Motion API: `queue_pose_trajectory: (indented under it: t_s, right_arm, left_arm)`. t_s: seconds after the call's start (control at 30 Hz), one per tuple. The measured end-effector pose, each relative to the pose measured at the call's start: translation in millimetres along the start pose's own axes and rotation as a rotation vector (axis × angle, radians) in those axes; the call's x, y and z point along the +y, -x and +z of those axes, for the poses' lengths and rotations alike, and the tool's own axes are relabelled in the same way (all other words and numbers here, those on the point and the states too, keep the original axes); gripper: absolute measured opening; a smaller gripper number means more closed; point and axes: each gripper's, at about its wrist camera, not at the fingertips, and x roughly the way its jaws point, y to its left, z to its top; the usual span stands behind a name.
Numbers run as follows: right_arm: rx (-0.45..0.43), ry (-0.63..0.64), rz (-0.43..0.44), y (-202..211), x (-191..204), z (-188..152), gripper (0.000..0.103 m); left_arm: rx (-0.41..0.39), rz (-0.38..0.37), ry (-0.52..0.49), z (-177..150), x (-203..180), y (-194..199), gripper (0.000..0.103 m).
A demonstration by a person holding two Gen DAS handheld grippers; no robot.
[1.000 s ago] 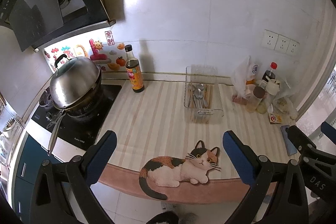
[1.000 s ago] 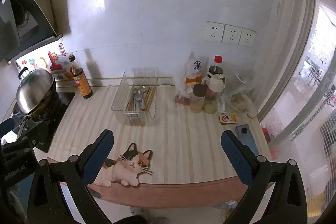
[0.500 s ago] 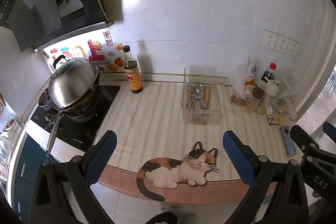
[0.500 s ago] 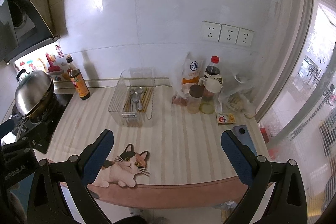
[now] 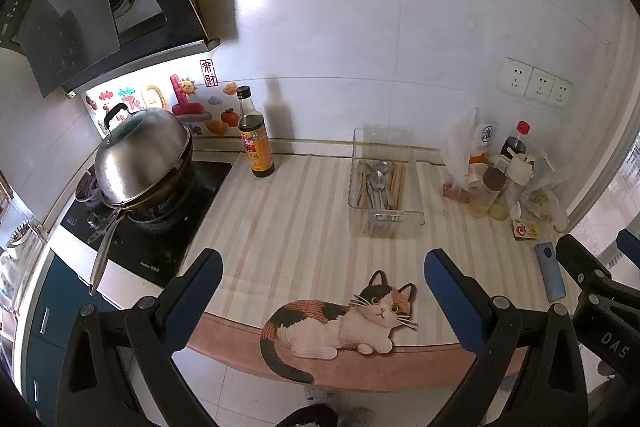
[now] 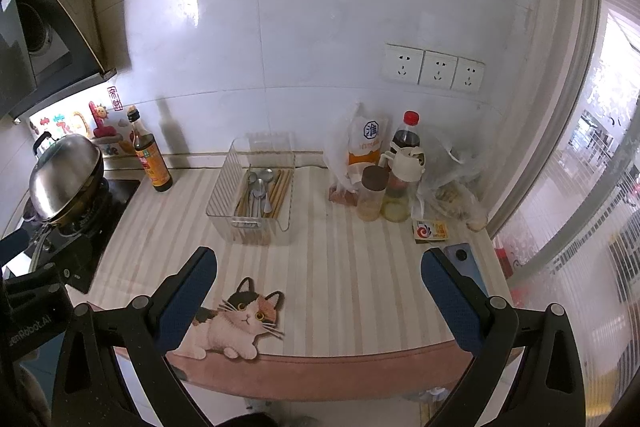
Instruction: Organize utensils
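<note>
A clear plastic bin (image 5: 416, 183) (image 6: 224, 195) stands at the back of the striped counter. Inside it lie metal spoons (image 5: 377, 181) (image 6: 258, 189) and wooden chopsticks (image 5: 397, 183) (image 6: 280, 191). My left gripper (image 5: 322, 281) hangs open at the counter's front edge, well short of the bin, nothing between its blue pads. My right gripper (image 6: 318, 277) is open too, held back from the counter and empty. Each view shows part of the other gripper at its outer edge.
A lidded wok (image 5: 142, 159) sits on the black cooktop at left, a dark sauce bottle (image 5: 254, 137) beside it. Bottles, jars and bags (image 5: 496, 179) crowd the right back corner. A blue phone (image 5: 551, 273) lies at the right edge. A cat-shaped mat (image 5: 340, 319) covers the front edge.
Both grippers have drawn slightly back and up from the counter, so the bin and bottles look a little smaller. Nothing on the counter has moved.
</note>
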Motion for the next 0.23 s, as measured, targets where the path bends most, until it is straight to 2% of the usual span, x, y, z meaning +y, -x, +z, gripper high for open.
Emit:
queue_pose_trajectory:
  t_s: [0.23]
  right_arm:
    - [0.001,-0.001,0.004,-0.4,-1.5,1.3,0.103]
  left_arm:
    - [-0.004,-0.005,0.011,-0.3,0.9,-0.2,0.103]
